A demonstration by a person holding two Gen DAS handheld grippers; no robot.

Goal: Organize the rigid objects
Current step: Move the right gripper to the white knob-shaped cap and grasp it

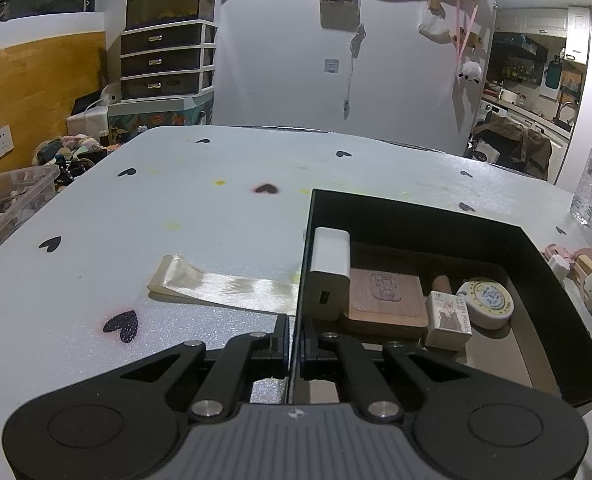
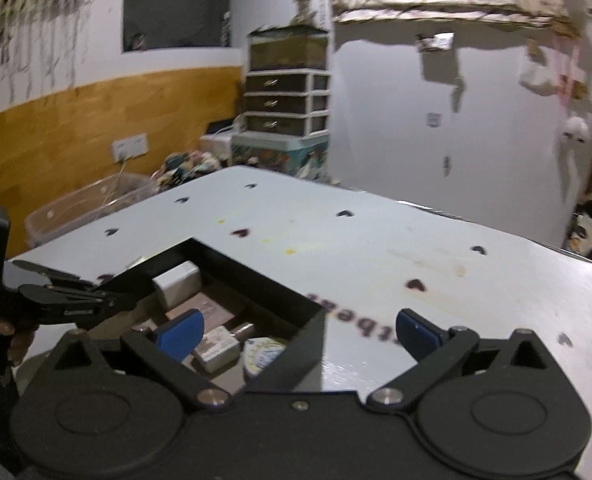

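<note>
Black box (image 1: 552, 304): open-topped, on the white table (image 1: 216, 216), right of centre in the left wrist view.
Box contents: white charger block (image 1: 330, 276) upright against the left wall; wooden coaster (image 1: 384, 300) flat beside it; small printed carton (image 1: 448, 322); round tin (image 1: 486, 304); a brown cylinder behind the carton, mostly hidden.
Left gripper (image 1: 295, 344): jaws pinched shut on the box's left wall, steadying it.
Right gripper (image 2: 300, 330): blue pads (image 2: 182, 330) spread to their widest, nothing between them; it hangs over the box's near right corner.
Loose items: pale pink and cream pieces (image 1: 576, 272) on the table just right of the box, possibly scissors and a small plastic part; the fisheye edge leaves this unsure.
Ribbon (image 1: 224, 286): cream strip lying flat left of the box, soft, likely outside the sort.
Step in hand: judged as between placements, the right gripper empty.
Next move calls for: swinging the right gripper to the pink pieces, closing on one and carrying it into the free floor at the box's right end.
</note>
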